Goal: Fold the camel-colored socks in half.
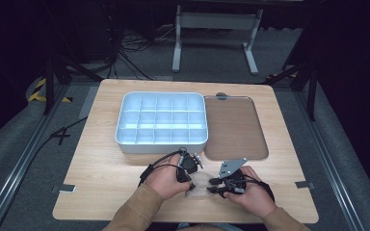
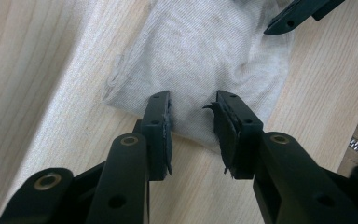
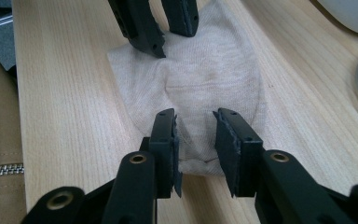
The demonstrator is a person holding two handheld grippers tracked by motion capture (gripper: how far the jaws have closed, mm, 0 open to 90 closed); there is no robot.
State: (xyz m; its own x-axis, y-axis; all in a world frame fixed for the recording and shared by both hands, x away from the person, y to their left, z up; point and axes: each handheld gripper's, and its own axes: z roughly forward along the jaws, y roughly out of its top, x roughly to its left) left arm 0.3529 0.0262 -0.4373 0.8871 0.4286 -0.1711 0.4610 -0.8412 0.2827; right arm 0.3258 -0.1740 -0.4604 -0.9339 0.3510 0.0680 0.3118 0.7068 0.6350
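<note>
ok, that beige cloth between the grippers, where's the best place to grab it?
Probably by its two opposite end edges, one gripper per end. The beige cloth lies flat and limp on the wooden table, so a mid-panel pinch would only bunch it. The right gripper already straddles the near folded edge with fingers apart; the left gripper straddles the opposite edge. Come in low along the tabletop.

Off-white knit cloth (image 2: 200, 60) with faint ribbing is seen on a pale wood-grain counter (image 1: 101, 163). Both claws are black. Compartment box (image 1: 162, 121) is pale blue-white; tray (image 1: 233, 127) brown; sleeves (image 1: 139, 207) tan.
</note>
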